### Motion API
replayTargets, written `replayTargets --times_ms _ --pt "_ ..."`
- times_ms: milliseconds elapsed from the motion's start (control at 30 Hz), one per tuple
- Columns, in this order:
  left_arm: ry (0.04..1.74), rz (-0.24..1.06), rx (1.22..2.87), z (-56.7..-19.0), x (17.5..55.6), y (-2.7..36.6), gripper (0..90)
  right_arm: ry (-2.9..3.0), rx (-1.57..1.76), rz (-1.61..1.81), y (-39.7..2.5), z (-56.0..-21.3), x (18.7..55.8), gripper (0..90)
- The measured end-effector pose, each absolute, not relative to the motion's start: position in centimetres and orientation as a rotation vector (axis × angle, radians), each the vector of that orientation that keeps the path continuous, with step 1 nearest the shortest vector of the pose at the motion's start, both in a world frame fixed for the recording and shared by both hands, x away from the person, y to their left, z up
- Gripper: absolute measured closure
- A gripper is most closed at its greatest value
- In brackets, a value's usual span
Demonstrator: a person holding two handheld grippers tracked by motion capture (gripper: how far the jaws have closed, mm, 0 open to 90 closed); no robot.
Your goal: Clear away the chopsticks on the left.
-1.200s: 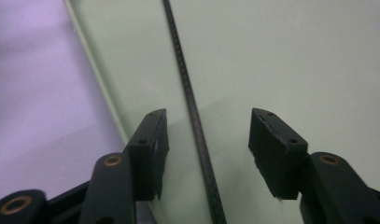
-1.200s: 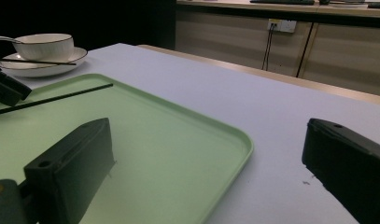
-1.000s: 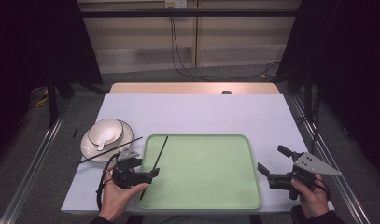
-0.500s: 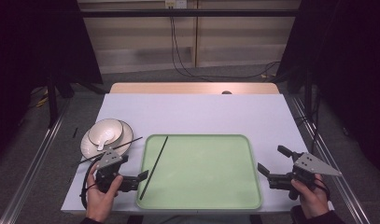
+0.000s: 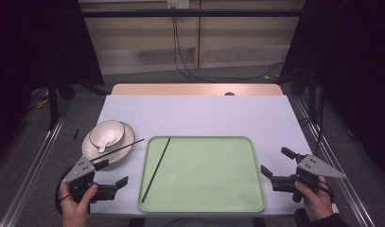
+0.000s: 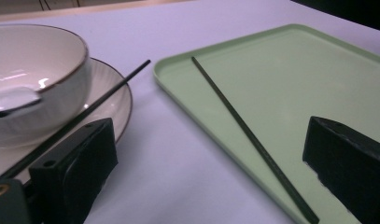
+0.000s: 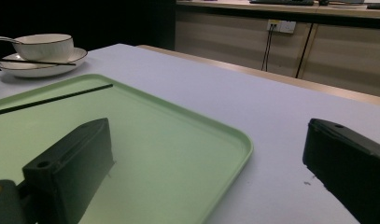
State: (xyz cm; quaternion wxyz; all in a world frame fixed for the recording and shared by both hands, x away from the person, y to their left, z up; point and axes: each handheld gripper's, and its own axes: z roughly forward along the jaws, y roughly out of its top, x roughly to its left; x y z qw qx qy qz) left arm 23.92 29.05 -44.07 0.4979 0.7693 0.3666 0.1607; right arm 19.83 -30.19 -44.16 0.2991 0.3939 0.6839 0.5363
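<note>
Big white table point(image 5: 204, 113) under a flat green plastic tray point(image 5: 214, 170). Near corners: left black gripper point(image 5: 115, 174) and right black gripper point(image 5: 277, 163), jaws apart, empty. Left: round white plate point(image 5: 125, 147), white bowl point(image 5: 107, 133). Thin black chopstick point(image 5: 155, 169) inside tray's left side, another point(image 5: 118, 150) across the plate.

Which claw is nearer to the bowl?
Left. The left claw sits just below the bowl and its plate, off the tray's left edge. The right claw is across the tray, past its right edge.
</note>
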Motion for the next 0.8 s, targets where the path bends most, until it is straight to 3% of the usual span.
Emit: replayTargets --times_ms 400,800 --pt "0.928 0.513 1.839 -43.5 24.9 33.6 3.6 1.813 1.049 1.418 -30.1 -44.2 19.9 1.2" --pt "0.971 0.462 1.905 -44.1 27.4 34.4 5.6 1.813 1.050 1.417 -30.1 -44.2 19.9 1.2"
